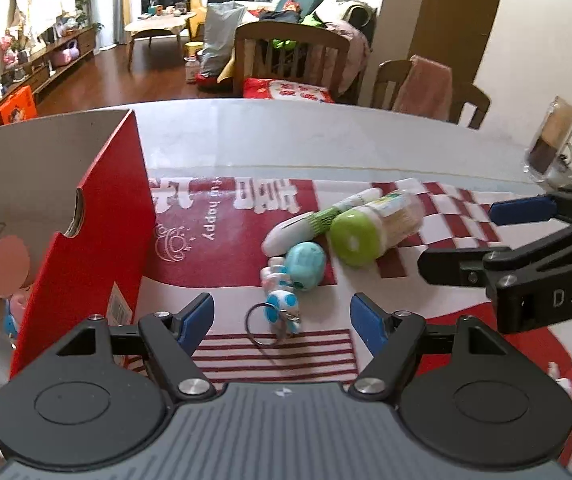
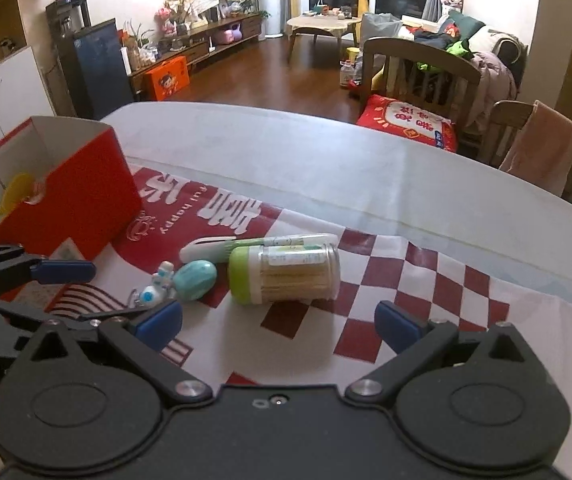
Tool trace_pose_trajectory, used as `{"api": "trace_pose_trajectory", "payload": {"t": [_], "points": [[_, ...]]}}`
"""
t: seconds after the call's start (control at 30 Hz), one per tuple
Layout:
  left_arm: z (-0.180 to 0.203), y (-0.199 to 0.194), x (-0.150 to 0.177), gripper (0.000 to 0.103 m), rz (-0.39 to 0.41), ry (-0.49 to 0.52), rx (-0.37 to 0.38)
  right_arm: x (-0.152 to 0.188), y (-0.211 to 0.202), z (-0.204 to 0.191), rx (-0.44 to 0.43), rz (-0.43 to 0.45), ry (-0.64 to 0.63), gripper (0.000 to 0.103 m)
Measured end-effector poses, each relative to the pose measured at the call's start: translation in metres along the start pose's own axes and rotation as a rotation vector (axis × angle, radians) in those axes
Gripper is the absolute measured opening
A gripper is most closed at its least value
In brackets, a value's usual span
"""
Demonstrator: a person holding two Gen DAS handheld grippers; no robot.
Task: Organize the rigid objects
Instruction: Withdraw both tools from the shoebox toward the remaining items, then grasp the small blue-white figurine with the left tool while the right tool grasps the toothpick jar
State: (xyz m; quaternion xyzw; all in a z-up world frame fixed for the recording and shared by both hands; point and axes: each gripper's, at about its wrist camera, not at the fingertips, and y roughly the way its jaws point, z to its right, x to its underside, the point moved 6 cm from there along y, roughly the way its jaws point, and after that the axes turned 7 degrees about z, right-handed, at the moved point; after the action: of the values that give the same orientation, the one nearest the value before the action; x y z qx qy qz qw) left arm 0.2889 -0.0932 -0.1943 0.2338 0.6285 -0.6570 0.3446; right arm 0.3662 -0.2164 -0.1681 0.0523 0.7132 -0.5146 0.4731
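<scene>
Several small items lie together on the red-and-white cloth point(image 1: 446, 208). They are a clear toothpick jar with a green cap point(image 1: 374, 228) point(image 2: 286, 276) on its side, a white-and-green tube point(image 1: 314, 224) point(image 2: 221, 250), a teal egg-shaped case point(image 1: 306, 264) point(image 2: 195, 280) and a blue-and-white figurine keychain point(image 1: 281, 304) point(image 2: 157, 286). My left gripper point(image 1: 281, 318) point(image 2: 97, 292) hangs open just above the keychain, its pads clear of it. My right gripper point(image 2: 277, 322) point(image 1: 456, 237) is open too, a little short of the jar, with nothing between its pads.
An open red cardboard box point(image 1: 85, 248) point(image 2: 65, 200) stands to the left of the items, with pink and yellow things inside. A clear wrapped packet point(image 1: 550, 140) stands at the far right. Wooden chairs point(image 2: 426, 68) line the table's far edge.
</scene>
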Motion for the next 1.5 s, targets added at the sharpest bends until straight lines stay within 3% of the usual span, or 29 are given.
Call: {"api": "trace_pose_trajectory", "payload": {"t": [0.27, 0.5, 0.7, 0.77, 0.87, 0.93, 1.13, 1.5], "points": [[-0.004, 0.025, 0.004, 0.075, -0.009, 0.038, -0.055, -0.003, 0.031, 0.002, 0.0, -0.024, -0.02, 0.101], [-0.001, 0.037, 0.005, 0.074, -0.006, 0.084, -0.056, -0.002, 0.049, 0.004, 0.005, -0.035, -0.049, 0.099], [0.004, 0.041, 0.007, 0.054, -0.006, 0.113, -0.035, -0.003, 0.056, 0.002, 0.01, -0.032, -0.072, 0.094], [0.003, 0.042, 0.008, 0.043, -0.007, 0.112, -0.036, -0.003, 0.057, 0.002, 0.008, -0.032, -0.067, 0.092], [0.002, 0.042, 0.007, 0.037, -0.004, 0.108, -0.034, -0.002, 0.059, 0.0, 0.003, -0.036, -0.068, 0.086], [0.002, 0.042, 0.007, 0.034, -0.002, 0.108, -0.033, -0.001, 0.059, -0.002, -0.002, -0.037, -0.071, 0.082], [0.001, 0.042, 0.005, 0.024, -0.008, 0.105, -0.052, 0.0, 0.056, -0.002, 0.017, -0.037, -0.063, 0.082], [-0.004, 0.03, 0.0, 0.022, -0.021, 0.071, -0.063, 0.004, 0.031, -0.008, 0.04, -0.055, -0.036, 0.081]]}}
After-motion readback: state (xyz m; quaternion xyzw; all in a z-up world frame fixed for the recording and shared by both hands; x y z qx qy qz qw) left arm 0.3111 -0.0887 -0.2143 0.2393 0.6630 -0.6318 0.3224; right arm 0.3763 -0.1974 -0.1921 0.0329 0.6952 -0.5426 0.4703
